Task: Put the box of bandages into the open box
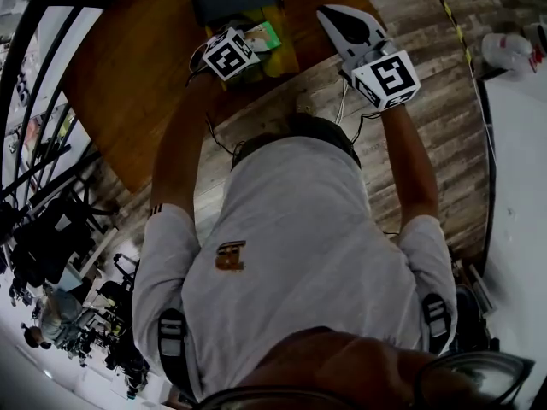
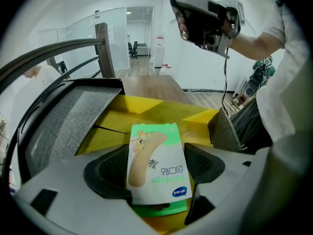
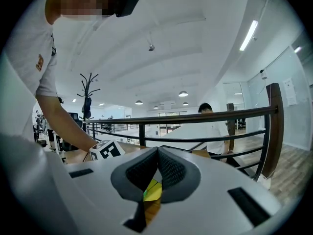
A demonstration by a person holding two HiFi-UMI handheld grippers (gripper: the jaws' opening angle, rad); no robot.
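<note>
The bandage box (image 2: 156,168), white and green with a plaster drawn on it, is clamped between the pads of my left gripper (image 2: 155,155). It hangs over the open yellow box (image 2: 146,115), whose grey lid (image 2: 73,116) stands folded back on the left. From the head view, my left gripper (image 1: 244,45) holds the bandage box (image 1: 263,36) above the yellow box (image 1: 280,58) on the table. My right gripper (image 1: 346,20) is lifted off to the right, shut and empty. In its own view its pads (image 3: 168,168) meet, and it (image 3: 157,153) looks out over the railing.
A dark wood table (image 1: 128,84) carries the yellow box. A black railing (image 3: 195,119) runs behind it, with a person (image 3: 215,131) beyond. Plank floor (image 1: 427,135) lies to the right, up to a white surface (image 1: 517,161) bearing a white bottle (image 1: 506,51).
</note>
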